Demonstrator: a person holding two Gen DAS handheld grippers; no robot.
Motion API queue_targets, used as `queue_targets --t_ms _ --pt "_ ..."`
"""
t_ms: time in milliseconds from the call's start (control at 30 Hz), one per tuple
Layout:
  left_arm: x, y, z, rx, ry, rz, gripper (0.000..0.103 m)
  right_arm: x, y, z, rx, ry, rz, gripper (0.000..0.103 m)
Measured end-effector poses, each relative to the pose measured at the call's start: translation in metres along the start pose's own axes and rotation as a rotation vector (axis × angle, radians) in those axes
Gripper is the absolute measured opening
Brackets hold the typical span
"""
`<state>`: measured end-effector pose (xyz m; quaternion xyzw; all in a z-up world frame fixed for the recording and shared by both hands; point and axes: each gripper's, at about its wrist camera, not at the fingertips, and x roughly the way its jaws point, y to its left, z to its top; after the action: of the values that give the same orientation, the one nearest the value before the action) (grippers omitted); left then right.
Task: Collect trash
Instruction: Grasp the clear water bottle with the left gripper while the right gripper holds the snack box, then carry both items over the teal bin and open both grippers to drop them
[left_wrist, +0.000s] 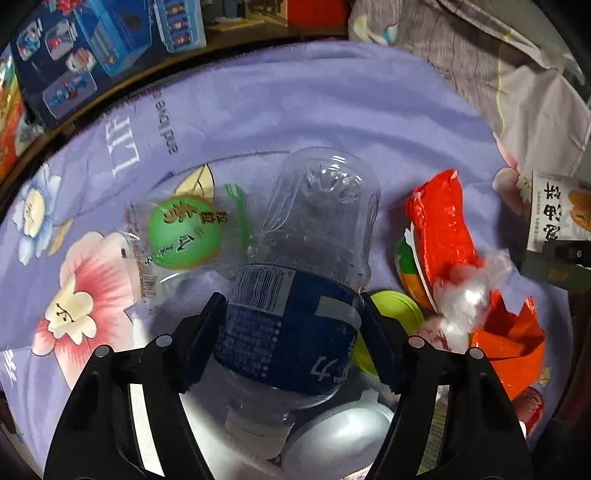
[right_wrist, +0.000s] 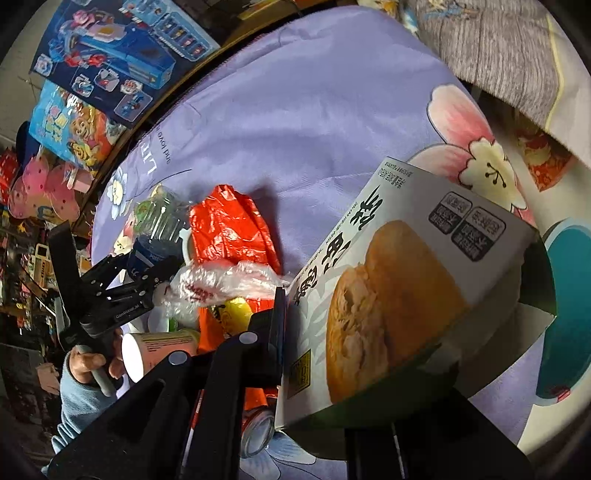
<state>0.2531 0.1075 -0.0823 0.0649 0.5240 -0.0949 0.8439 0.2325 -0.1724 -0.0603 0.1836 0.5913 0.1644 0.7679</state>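
A clear plastic bottle (left_wrist: 295, 295) with a blue label lies on its side in a heap of trash. My left gripper (left_wrist: 293, 332) straddles it, both pads pressed on the label. The right wrist view shows that gripper (right_wrist: 146, 267) on the bottle (right_wrist: 147, 254) too. My right gripper (right_wrist: 295, 310) is shut on the edge of a white food box (right_wrist: 399, 280) with a bun picture, held tilted above the sheet; its far finger is hidden behind the box. The box (left_wrist: 554, 218) shows at the right edge of the left wrist view.
A red wrapper (left_wrist: 443, 229), a crumpled clear bag (left_wrist: 465, 295), a green-printed packet (left_wrist: 184, 232), a yellow-green lid (left_wrist: 395, 310) and a white cup (left_wrist: 343, 435) crowd the bottle on the purple floral sheet (left_wrist: 295, 110). A pink cup (right_wrist: 159, 350) and can (right_wrist: 258, 428) lie nearer. Toy boxes (left_wrist: 74, 55) stand behind.
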Motion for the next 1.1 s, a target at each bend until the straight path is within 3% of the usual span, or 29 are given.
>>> queue_targets --t_ms 133,400,600,800,1100 --pt "-0.018 -0.007 -0.001 -0.009 -0.035 0.020 0.072 -0.009 -0.003 0.002 0.001 -0.020 0.024 0.008" --pt "-0.099 -0.021 0.008 -0.058 -0.200 0.015 0.072 -0.044 -0.013 -0.006 0.011 -0.083 0.089 0.008" --pt "-0.147 -0.073 0.010 0.001 -0.274 -0.048 0.072 -0.082 -0.038 -0.025 0.043 -0.156 0.110 0.008" --pt "-0.160 -0.144 0.011 0.086 -0.282 -0.136 0.072 -0.119 -0.086 -0.052 0.118 -0.219 0.100 0.008" --pt "-0.136 -0.243 0.009 0.182 -0.203 -0.225 0.072 -0.153 -0.167 -0.087 0.247 -0.273 0.086 0.008"
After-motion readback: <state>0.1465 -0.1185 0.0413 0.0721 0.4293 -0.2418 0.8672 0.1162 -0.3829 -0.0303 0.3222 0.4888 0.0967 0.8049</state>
